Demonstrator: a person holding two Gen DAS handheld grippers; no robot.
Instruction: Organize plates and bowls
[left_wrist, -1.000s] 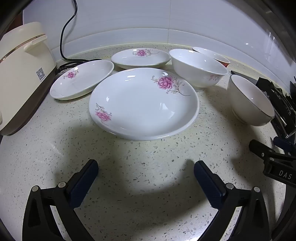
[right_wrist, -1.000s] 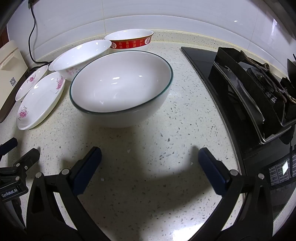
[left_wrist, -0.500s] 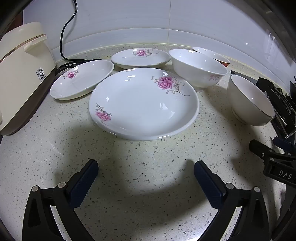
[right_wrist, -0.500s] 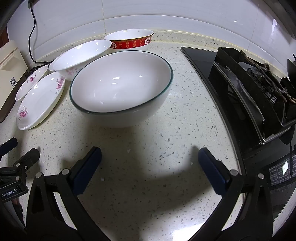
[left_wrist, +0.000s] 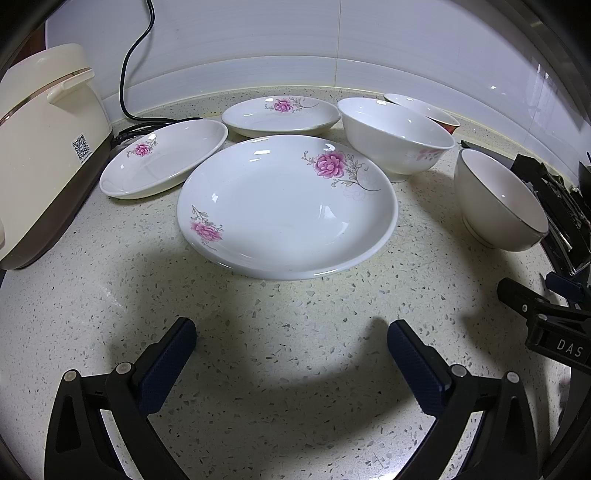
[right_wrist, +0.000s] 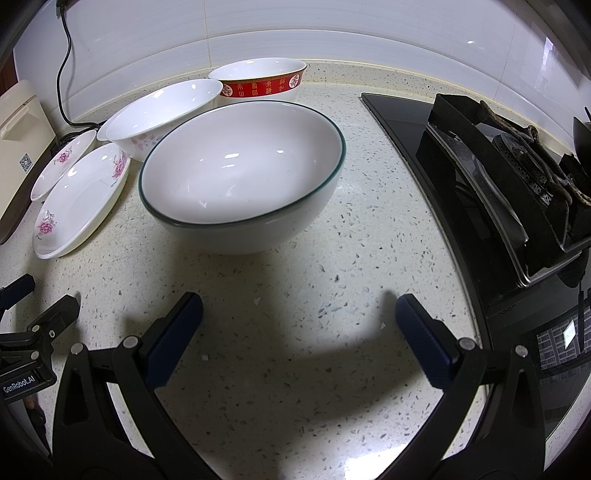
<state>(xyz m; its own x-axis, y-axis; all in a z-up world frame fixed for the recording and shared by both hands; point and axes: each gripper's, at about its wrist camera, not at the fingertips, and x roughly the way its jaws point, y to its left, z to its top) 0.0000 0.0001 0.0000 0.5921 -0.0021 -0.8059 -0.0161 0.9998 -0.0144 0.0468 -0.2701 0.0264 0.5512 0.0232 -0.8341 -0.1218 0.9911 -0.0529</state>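
White glazed crockery was found spread singly over a speckled stone countertop (left_wrist: 295, 369), nothing stacked. In the left wrist view the large flowered plate (left_wrist: 284, 210) lay at centre; a smaller flowered plate (left_wrist: 164, 162) sat at its ten o'clock, rims close or touching, and another small plate (left_wrist: 280, 116) at its twelve o'clock. A flowered bowl (left_wrist: 395, 138) stood at the large plate's two o'clock, with a red-banded bowl (right_wrist: 258, 79) just behind it toward the wall, and a green-rimmed bowl (right_wrist: 240, 173) at the large plate's three o'clock, apart from it. The left gripper (left_wrist: 291, 341) hovered at the large plate's six o'clock, jaws spread wide and empty; the right gripper (right_wrist: 299, 314) stood likewise at the green-rimmed bowl's six o'clock, jaws wide, holding nothing. Outward, a cream rice cooker (left_wrist: 44, 147) with its black cord (left_wrist: 129, 66) occupied nine o'clock, and a gas hob (right_wrist: 498, 184) lay at three o'clock. Assessment: the task had not visibly begun; the step in hand appeared to be the approach before a first pick. The next move would call for one claw to advance and close on a rim, probably a small plate for stacking on the large one, or a bowl for nesting, with a firm bite since glazed rims are slick. Compared with the frames of a second and half a second prior, no difference was noted: dishes and both grippers held the same positions.
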